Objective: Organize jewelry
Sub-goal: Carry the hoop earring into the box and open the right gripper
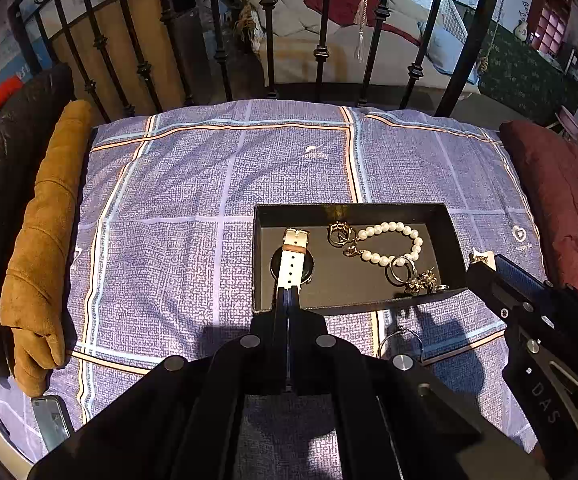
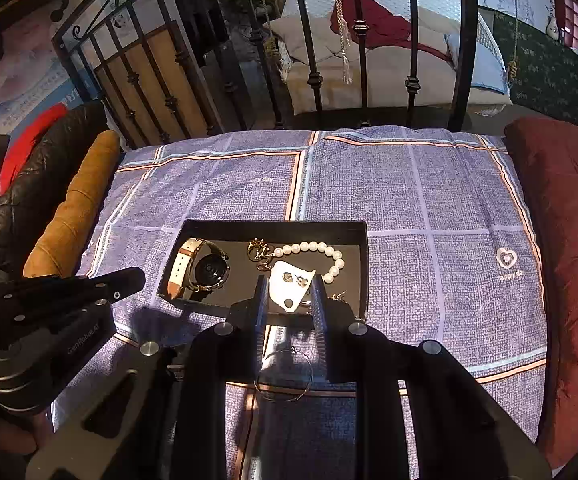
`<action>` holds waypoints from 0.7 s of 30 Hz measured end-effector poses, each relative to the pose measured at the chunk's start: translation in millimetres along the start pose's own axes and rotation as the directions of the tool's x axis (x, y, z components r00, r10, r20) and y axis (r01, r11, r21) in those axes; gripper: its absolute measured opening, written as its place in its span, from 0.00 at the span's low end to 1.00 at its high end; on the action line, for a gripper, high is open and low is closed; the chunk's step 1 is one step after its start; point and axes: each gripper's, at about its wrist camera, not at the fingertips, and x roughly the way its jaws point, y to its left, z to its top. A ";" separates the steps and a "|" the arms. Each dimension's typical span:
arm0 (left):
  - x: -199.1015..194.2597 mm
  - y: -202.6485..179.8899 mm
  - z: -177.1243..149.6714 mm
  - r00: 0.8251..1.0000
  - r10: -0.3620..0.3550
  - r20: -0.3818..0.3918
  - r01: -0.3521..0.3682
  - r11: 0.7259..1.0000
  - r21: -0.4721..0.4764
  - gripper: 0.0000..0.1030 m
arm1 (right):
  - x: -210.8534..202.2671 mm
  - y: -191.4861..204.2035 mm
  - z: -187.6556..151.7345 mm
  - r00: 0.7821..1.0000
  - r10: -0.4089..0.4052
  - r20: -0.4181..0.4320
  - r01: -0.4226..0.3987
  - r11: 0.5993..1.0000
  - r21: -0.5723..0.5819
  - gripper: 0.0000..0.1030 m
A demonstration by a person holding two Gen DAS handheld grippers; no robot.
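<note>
Left gripper [image 1: 287, 292]: jaws closed flat together, empty, over the box's near wall.
Right gripper [image 2: 289, 292]: jaws narrow, clamping a white earring card [image 2: 291, 282] above the black box [image 2: 273, 227].
Box contents: wristwatch [image 2: 203, 268], pearl bracelet [image 2: 321, 252], rings.
Hoop [image 2: 285, 376]: on the bed cover [image 2: 429, 208], just outside the box.

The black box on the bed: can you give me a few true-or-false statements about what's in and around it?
1. The watch lies inside the box. True.
2. The pearl bracelet lies on the blanket outside the box. False: it is in the box.
3. The right gripper holds a white earring card. True.
4. The left gripper is wide open. False: its jaws are shut, with nothing between them.
5. A thin hoop lies on the blanket in front of the box. True.
</note>
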 end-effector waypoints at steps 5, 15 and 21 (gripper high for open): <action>3.7 -0.7 11.1 1.000 0.010 0.009 -0.010 1.000 0.008 0.00 | 5.6 2.7 9.2 1.000 0.005 0.011 -0.005 1.000 -0.015 0.22; 25.3 -2.0 31.8 1.000 0.011 -0.017 -0.011 1.000 0.015 0.00 | 27.9 4.7 22.9 1.000 -0.004 0.002 0.004 0.999 -0.037 0.22; 39.7 -5.7 36.6 0.999 0.026 -0.027 -0.026 0.999 0.020 0.55 | 42.9 4.3 26.1 1.000 -0.017 -0.025 0.016 0.999 -0.052 0.35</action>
